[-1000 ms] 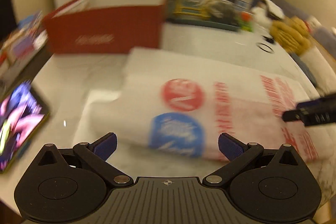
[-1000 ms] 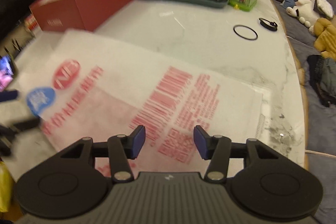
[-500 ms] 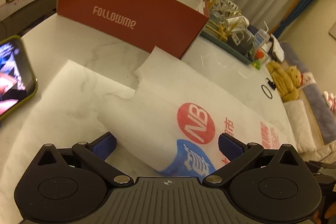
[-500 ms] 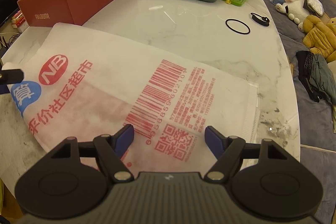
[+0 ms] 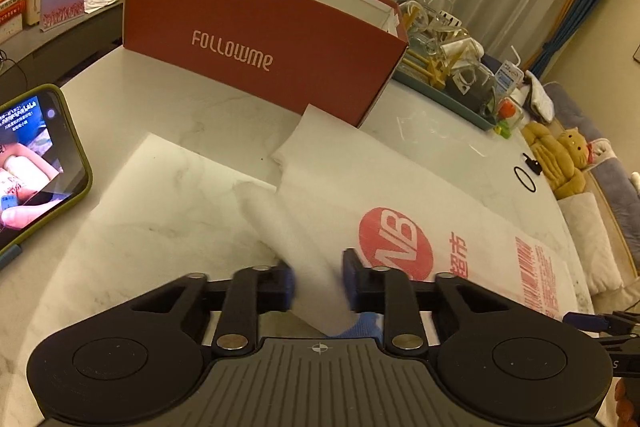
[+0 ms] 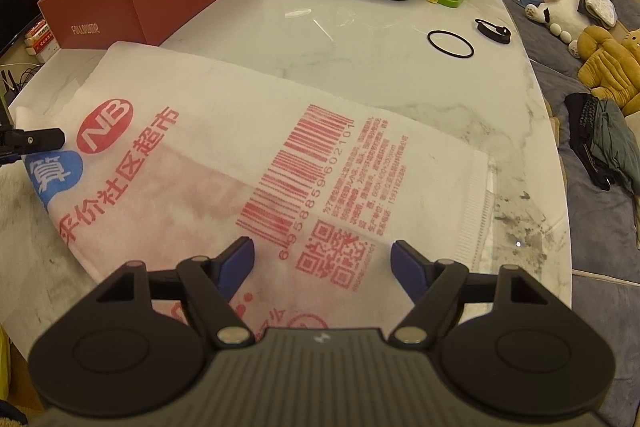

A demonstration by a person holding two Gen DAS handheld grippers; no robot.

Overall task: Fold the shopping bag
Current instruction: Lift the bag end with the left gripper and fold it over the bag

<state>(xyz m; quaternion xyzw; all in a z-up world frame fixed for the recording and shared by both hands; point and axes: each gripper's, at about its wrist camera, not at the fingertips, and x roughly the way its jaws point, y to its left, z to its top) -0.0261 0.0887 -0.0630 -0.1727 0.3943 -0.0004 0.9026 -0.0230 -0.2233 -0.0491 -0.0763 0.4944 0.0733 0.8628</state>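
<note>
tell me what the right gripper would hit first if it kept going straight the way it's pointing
Most likely the shopping bag itself: the right gripper is open and angled down at the QR code, with nothing in between. How much gap remains is unclear.

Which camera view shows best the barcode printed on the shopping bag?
The right wrist view: the red barcode lies whole and sharp on the shopping bag, just ahead of the open right gripper. The left wrist view shows it only small, distorted near the right edge.
</note>
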